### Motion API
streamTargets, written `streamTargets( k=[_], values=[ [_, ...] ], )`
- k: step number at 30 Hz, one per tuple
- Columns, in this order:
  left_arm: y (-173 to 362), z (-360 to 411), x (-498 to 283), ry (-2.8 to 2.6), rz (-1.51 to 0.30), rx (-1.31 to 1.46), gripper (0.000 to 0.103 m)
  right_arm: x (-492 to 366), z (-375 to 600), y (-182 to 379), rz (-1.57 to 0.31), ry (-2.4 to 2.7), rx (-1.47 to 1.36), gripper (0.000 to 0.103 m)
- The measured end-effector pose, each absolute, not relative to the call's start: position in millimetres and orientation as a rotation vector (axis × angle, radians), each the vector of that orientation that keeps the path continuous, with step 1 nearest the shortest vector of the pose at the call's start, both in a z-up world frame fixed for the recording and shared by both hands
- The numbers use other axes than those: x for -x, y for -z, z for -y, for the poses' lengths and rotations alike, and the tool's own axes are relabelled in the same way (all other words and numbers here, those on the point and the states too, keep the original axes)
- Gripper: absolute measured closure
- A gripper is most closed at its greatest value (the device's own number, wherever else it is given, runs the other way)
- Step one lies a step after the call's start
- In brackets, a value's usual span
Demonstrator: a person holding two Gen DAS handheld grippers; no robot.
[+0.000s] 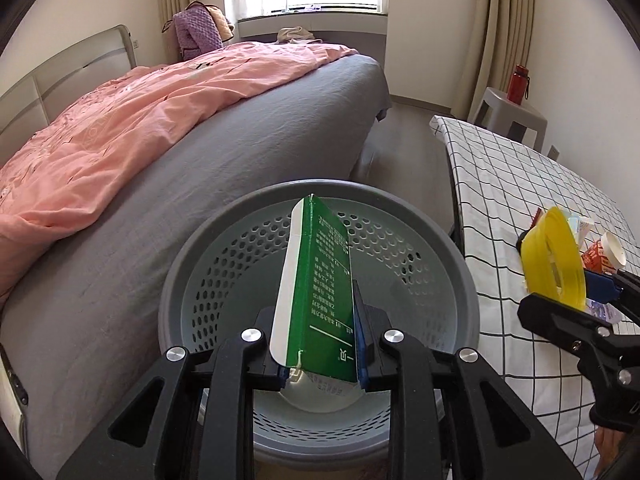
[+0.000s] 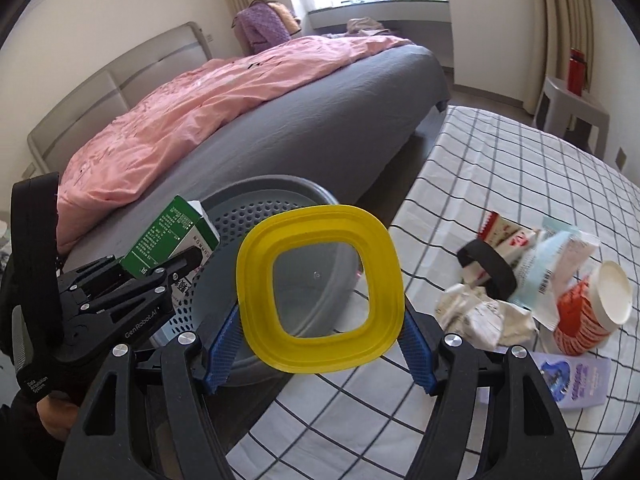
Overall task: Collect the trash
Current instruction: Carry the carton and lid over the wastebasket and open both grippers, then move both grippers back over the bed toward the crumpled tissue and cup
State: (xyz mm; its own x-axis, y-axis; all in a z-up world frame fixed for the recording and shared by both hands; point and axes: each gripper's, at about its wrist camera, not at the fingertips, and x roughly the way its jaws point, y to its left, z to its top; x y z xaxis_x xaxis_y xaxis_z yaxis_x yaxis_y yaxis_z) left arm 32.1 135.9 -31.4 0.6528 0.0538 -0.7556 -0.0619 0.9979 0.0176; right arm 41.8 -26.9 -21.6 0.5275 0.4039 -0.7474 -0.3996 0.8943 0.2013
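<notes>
My left gripper [image 1: 320, 344] is shut on a green and white carton [image 1: 324, 280], which stands up between its pads right above the round grey bin [image 1: 440, 216] with a perforated inner basket. In the right wrist view the left gripper [image 2: 160, 268] and carton [image 2: 168, 236] hang over the bin [image 2: 280, 188] from the left. My right gripper [image 2: 320, 350] is shut on a yellow-rimmed square lid [image 2: 256, 272], gripped at its two sides and held by the table edge beside the bin. The same lid [image 1: 554, 256] shows at the right of the left wrist view.
A table with a checked cloth [image 2: 480, 160] carries a red paper cup [image 2: 588, 312], crumpled paper [image 2: 480, 316], a black band [image 2: 492, 268], wrappers [image 2: 508, 236] and a purple packet [image 2: 576, 376]. A bed with a pink quilt [image 1: 160, 120] flanks the bin. A stool with a red bottle [image 1: 518, 84] stands behind.
</notes>
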Motion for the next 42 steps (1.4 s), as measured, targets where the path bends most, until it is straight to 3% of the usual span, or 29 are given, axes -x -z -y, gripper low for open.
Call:
streamTargets(
  k=[14, 16, 18, 20, 29, 42],
  values=[
    [47.2, -162.3, -43.8, -0.152, -0.906, 0.047, 0.078, -67.2, -12.6, 38.6, -0.935, -0.574, 0.058, 0.033],
    [45.4, -162.5, -42.2, -0.157, -0.900, 0.042, 0.074, -68.1, -12.3, 37.4, -0.930, -0.574, 0.052, 0.031],
    [42.3, -163.2, -40.2, -0.166, -0.889, 0.037, 0.053, -68.5, -11.7, 35.4, -0.921, -0.568, 0.049, 0.022],
    [39.2, -164.3, -37.9, -0.178, -0.873, 0.037, 0.047, -68.0, -10.6, 33.3, -0.910, -0.561, 0.049, 0.022],
    [42.1, -168.2, -36.5, -0.214, -0.888, 0.041, 0.039, -66.2, -4.3, 34.5, -0.915, -0.529, 0.033, 0.021],
    [38.3, -167.8, -32.5, -0.210, -0.879, 0.044, 0.037, -60.1, -2.8, 34.4, -0.911, -0.512, 0.031, 0.021]
  ],
)
